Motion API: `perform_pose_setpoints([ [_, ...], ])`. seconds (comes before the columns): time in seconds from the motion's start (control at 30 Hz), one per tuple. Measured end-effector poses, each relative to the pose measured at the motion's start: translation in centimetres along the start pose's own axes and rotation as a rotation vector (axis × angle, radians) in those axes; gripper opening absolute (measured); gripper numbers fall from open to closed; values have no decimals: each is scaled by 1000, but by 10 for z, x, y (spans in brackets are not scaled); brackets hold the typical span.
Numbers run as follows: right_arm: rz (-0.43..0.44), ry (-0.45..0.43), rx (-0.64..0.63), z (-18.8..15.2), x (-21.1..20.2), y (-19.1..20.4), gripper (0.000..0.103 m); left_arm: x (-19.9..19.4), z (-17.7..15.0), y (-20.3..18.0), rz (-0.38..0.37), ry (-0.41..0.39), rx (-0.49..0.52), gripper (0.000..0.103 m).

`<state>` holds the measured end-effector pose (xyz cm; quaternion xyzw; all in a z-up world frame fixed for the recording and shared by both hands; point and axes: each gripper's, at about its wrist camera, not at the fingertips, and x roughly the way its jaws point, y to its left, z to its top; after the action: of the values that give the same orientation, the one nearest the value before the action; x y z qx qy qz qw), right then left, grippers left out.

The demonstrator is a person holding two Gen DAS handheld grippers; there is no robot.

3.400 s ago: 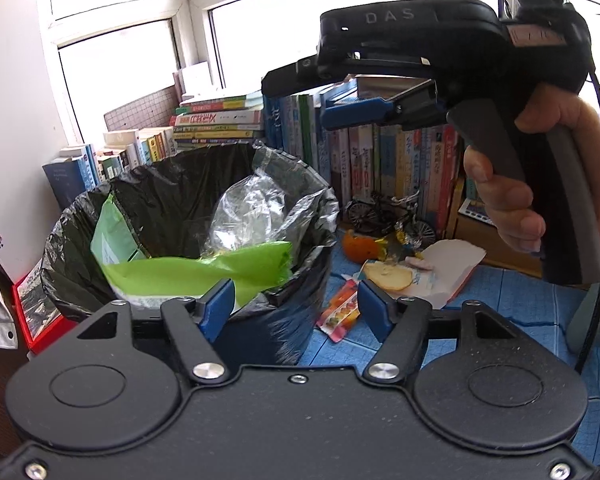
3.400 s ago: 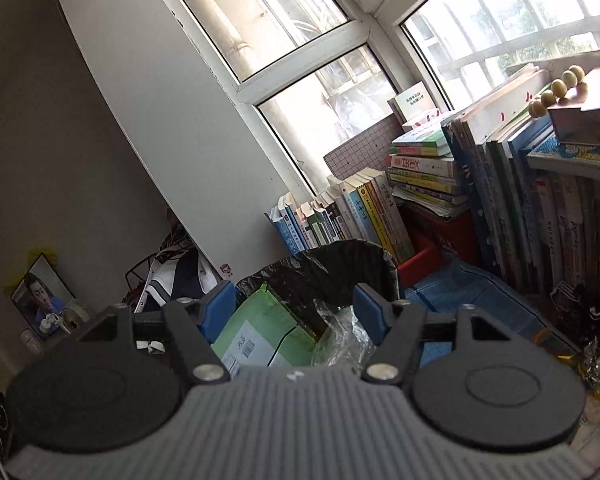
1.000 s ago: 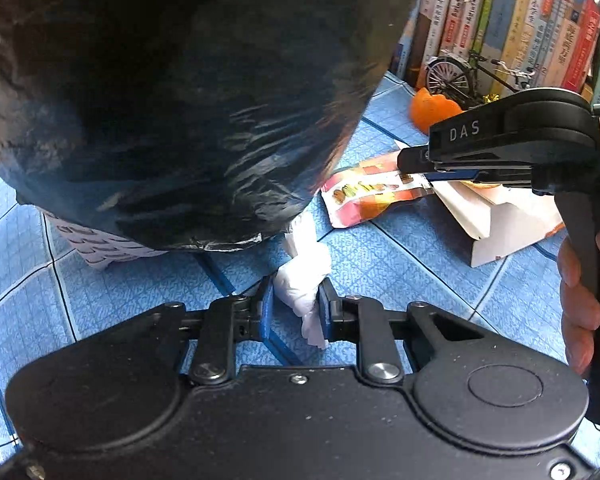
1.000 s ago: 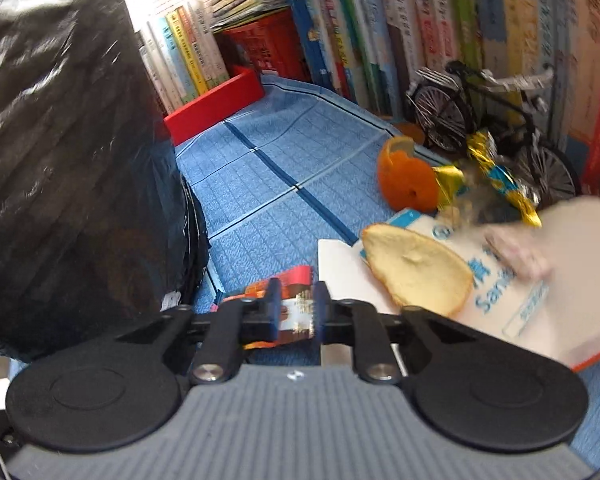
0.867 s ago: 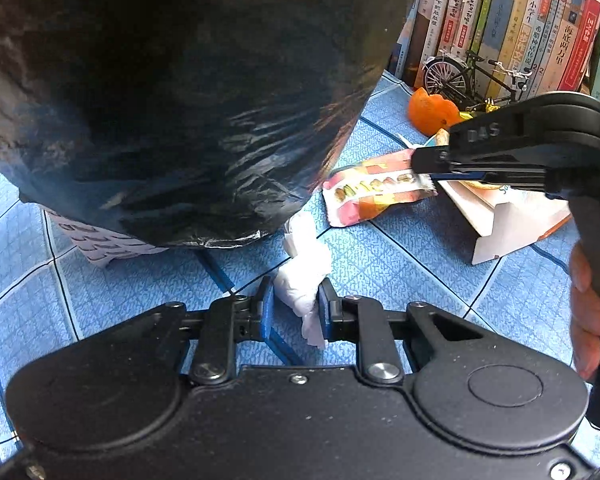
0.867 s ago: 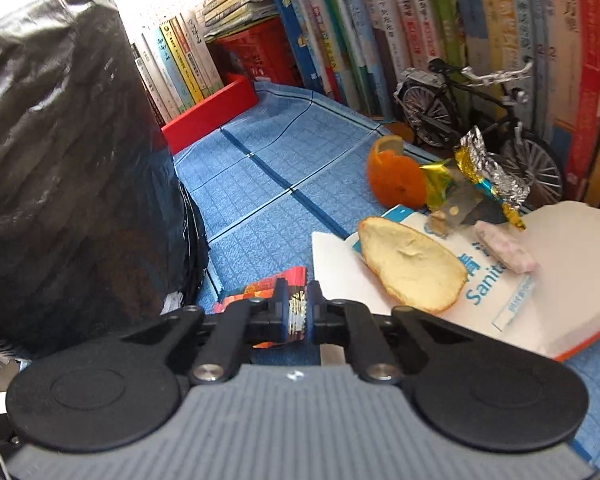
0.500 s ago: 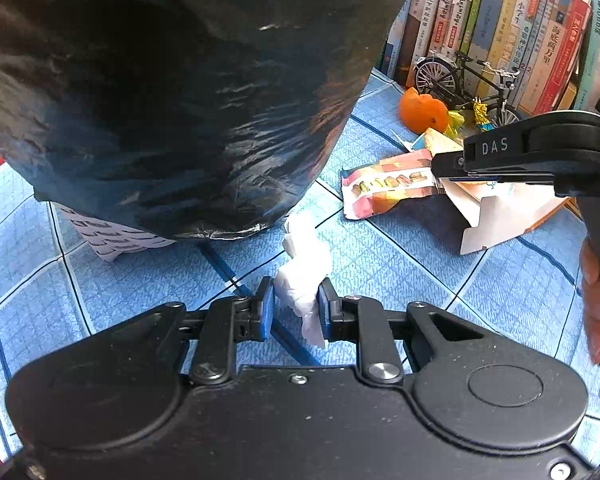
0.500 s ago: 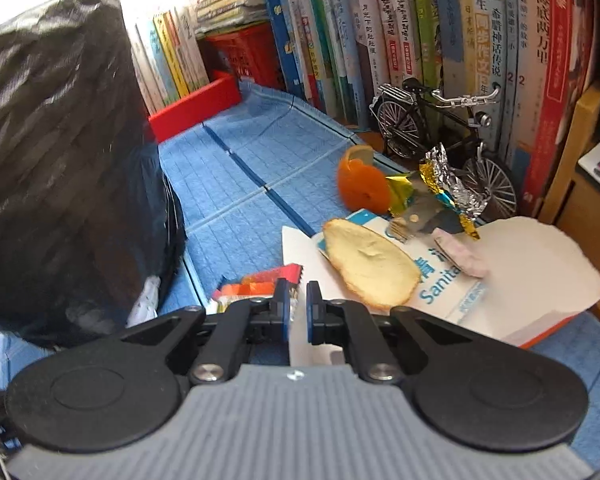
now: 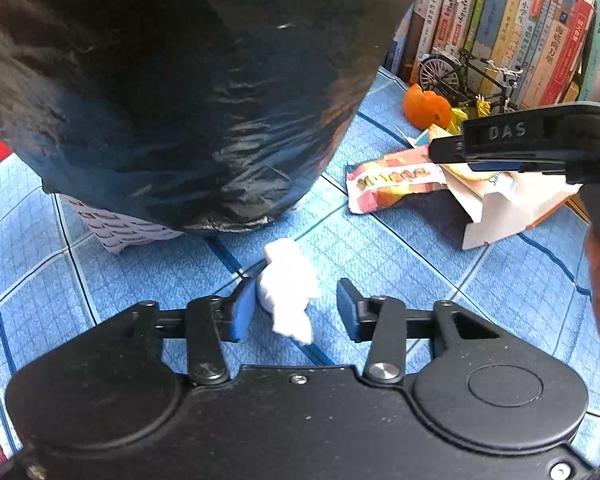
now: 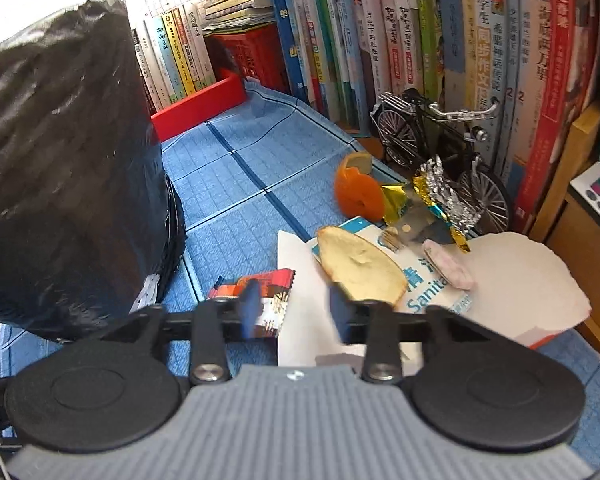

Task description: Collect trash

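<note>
Most trash not yet collected, judging by the floor: tissue (image 9: 286, 286), snack wrapper (image 10: 266, 294), orange peel (image 10: 356, 194), foil wrapper (image 10: 440, 196), peel slice (image 10: 360, 266) on the torn box (image 10: 512, 280), all lying beside the bin (image 9: 172, 92).

Left gripper (image 9: 296, 308): jaws have just been opening, now spread about halfway. Tissue sits between them, touching the left pad, clear of the right one. Not pinched.

Right gripper (image 10: 294, 310): jaws have just been opening too, fingers blurred. Wrapper lies at the left finger, loose on the floor; whether it touches, can't tell. Nothing held in either gripper.
</note>
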<state>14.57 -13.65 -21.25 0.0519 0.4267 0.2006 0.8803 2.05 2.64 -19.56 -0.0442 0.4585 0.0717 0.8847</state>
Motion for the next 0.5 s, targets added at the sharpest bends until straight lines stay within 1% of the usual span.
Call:
perform_pose_setpoints([
  [0.03,-2,-13,-23,-1,1,3,62,2,1,-1,4,-7,4,49],
  [0.1,0,-36,-98,-2,3,13,66,5,0,-2,9,-19,19,52],
  [0.17,-1,-40,-167,-3,7,21,71,9,1,-3,12,-14,37,54],
  [0.3,10,-10,-240,-3,18,31,76,18,-1,-4,11,1,53,55],
  [0.4,6,11,-270,-5,27,36,77,23,-3,-5,-1,-13,75,54],
  [0.47,-7,27,-282,-8,33,38,77,24,-3,-4,-7,-21,73,50],
  [0.5,-10,27,-280,-9,35,38,77,25,-2,-4,-11,-23,69,50],
])
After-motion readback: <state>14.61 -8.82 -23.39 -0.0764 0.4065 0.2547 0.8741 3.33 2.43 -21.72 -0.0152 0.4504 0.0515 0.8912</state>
